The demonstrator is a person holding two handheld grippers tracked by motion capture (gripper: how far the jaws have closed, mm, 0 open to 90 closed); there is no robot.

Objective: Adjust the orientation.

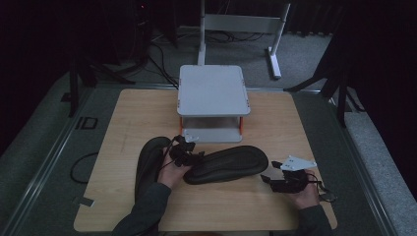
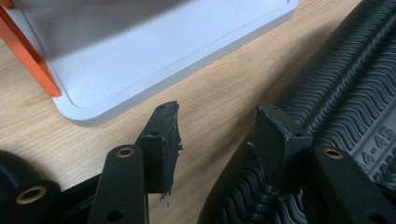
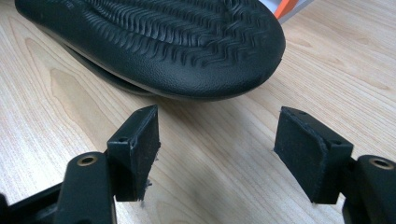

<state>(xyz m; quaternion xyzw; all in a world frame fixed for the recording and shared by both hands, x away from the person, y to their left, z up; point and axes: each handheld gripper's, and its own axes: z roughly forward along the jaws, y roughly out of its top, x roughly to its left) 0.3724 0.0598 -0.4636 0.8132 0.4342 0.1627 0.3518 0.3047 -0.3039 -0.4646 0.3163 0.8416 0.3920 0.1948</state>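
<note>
**Desk:** Hovering at the centre of the high view, the left gripper (image 1: 183, 153) is sitting with its jaws parted at the near end of a black shoe (image 1: 227, 164) lying sole-up across the wooden table (image 1: 275, 123). What is it holding?

**Caption writer:** Nothing, by the look of it. In the left gripper view the jaws are standing open, one over bare wood and the other touching or just over the ribbed sole's edge. The right gripper (image 1: 287, 181), at lower right of the high view, is also gaping empty, with the shoe's rounded end lying just ahead of it at the top of its own view.

**Desk:** And the second shoe (image 1: 147, 164)?

**Caption writer:** It is lying at centre left, partly under the person's left hand. The grey two-tier rack (image 1: 214, 91) with orange posts is standing just above both, near the top of the table.

**Desk:** What is looking risky?

**Caption writer:** Likely the grip. A jaw closing on that curved, flexible sole rim could be slipping off or merely pushing the shoe sideways. A one-ended lift might be letting the shoe droop and clip the rack's lower shelf.
</note>
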